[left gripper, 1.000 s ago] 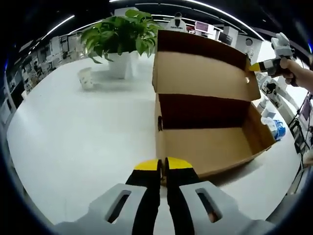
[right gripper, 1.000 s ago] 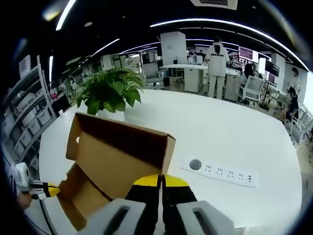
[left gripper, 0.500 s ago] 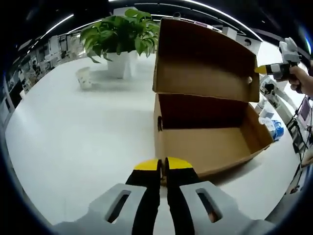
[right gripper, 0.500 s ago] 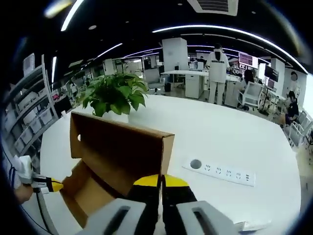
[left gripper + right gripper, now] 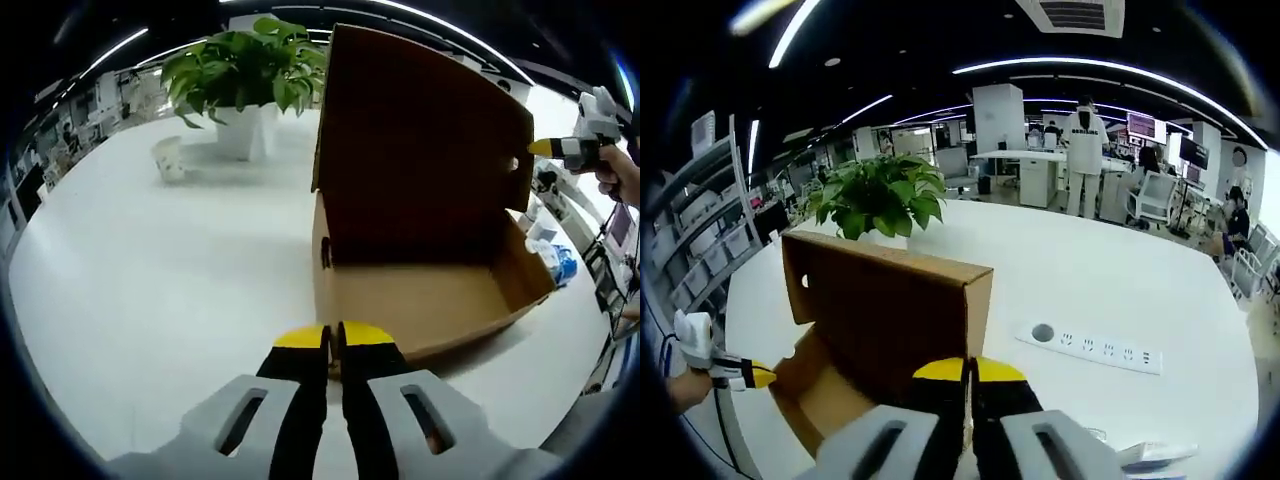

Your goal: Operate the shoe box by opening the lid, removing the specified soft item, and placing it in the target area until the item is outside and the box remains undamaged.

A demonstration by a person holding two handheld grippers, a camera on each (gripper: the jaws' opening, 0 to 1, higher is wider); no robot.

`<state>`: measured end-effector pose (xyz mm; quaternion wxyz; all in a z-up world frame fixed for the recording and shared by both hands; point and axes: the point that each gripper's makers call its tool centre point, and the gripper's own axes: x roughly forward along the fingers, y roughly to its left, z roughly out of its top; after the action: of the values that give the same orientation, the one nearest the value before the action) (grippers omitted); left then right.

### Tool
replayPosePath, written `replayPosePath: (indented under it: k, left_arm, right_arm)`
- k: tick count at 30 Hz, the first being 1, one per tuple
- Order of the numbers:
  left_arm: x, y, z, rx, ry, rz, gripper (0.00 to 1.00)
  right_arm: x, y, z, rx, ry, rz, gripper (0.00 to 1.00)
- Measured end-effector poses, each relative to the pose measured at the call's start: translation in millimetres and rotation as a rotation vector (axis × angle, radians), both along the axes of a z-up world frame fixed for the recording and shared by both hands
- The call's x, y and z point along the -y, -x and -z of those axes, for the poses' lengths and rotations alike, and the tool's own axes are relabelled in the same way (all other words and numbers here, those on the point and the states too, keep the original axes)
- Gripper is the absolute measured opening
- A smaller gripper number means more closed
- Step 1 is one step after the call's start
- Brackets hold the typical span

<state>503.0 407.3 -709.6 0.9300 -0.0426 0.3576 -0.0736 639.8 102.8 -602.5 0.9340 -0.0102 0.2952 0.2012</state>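
The brown cardboard shoe box [image 5: 420, 300] stands open on the white table, its lid [image 5: 420, 140] raised upright on the far side. Bare cardboard is all that shows inside. My left gripper [image 5: 333, 336] is shut, with its yellow tips just in front of the box's near wall. In a person's hand, my right gripper [image 5: 575, 148] has its yellow tip at the lid's right edge. In the right gripper view, that gripper [image 5: 968, 371] is shut just below the lid's corner [image 5: 975, 290]. The left gripper [image 5: 725, 370] shows beyond the box [image 5: 830, 390].
A potted green plant [image 5: 250, 70] and a small white cup [image 5: 170, 158] stand at the table's far side. A white power strip [image 5: 1095, 350] lies right of the box. A blue-and-white object [image 5: 560, 262] sits past the box's right end. People stand far off among desks.
The lid has swung from leaning back to upright, with the right gripper following its edge. The left gripper has stayed in place.
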Motion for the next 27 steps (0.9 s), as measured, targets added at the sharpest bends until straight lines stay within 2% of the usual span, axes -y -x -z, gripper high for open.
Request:
replayPosePath:
  k: [27]
  left_arm:
    - [0,0.6,-0.1,0.003,0.003,0.008,0.02]
  right_arm:
    - [-4,35,-1.6,0.045,0.009,-0.008,0.00]
